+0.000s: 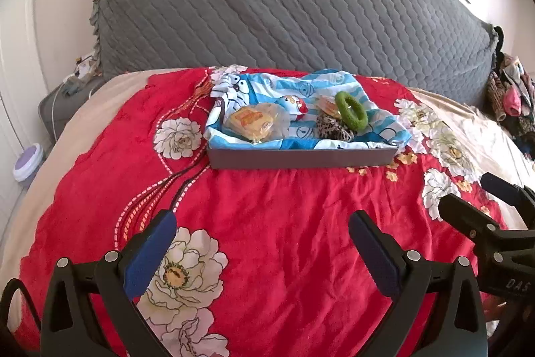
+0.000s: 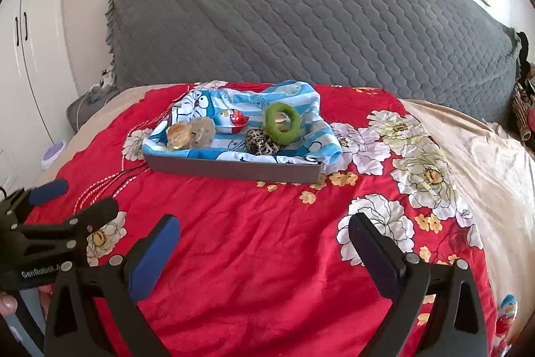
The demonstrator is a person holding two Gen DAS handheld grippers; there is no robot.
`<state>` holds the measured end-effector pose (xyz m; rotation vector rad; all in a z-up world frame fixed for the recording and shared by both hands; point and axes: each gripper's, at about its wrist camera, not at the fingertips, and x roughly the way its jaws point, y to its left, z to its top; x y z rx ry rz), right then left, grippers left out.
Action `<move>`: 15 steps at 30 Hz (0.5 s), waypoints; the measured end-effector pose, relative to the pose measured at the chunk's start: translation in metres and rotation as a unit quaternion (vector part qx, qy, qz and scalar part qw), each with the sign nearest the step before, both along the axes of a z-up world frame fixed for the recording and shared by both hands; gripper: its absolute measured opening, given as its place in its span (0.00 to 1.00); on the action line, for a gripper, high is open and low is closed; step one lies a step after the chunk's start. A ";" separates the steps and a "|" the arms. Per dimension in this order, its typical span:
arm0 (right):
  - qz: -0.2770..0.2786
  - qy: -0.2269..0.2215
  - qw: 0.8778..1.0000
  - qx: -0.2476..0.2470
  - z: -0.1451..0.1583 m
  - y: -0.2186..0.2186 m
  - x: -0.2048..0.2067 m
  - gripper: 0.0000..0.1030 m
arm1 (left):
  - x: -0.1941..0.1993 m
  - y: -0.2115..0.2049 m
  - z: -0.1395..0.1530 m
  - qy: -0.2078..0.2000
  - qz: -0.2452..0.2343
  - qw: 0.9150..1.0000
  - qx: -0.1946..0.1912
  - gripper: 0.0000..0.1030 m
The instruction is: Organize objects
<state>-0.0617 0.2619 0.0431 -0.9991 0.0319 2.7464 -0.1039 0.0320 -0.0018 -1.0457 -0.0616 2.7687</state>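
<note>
Left gripper (image 1: 262, 248) and right gripper (image 2: 264, 251) spread wide (both empty); grey tray (image 1: 301, 158) ahead.

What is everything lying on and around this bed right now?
Shallow grey tray: one, grey, on the bed's middle.
Blue-and-white cartoon-print cloth: one, lining the tray.
Clear-wrapped yellow snack packets: about two, at the tray's left.
Red-white-and-blue egg-shaped toy: one, tray centre.
Fuzzy green ring: one, tray right.
Leopard-print fabric scrunchie: one, in front of the ring.
Red floral bedspread: one, under the tray.
Grey quilted headboard cover: one, behind the bed.
Left hand-held gripper: black, blue pads, open.
Right hand-held gripper: black, blue pads, open.
</note>
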 end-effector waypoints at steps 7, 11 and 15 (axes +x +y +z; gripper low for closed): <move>-0.006 -0.005 1.000 0.006 -0.007 0.003 0.000 0.99 | 0.000 -0.002 -0.005 -0.004 0.003 1.000 0.002 1.00; -0.010 -0.009 1.000 0.003 -0.009 0.004 -0.002 0.99 | 0.000 -0.001 -0.007 -0.005 0.004 1.000 0.000 1.00; -0.009 -0.009 1.000 0.004 -0.012 0.005 -0.002 0.99 | -0.002 -0.002 -0.012 -0.010 0.006 1.000 0.002 1.00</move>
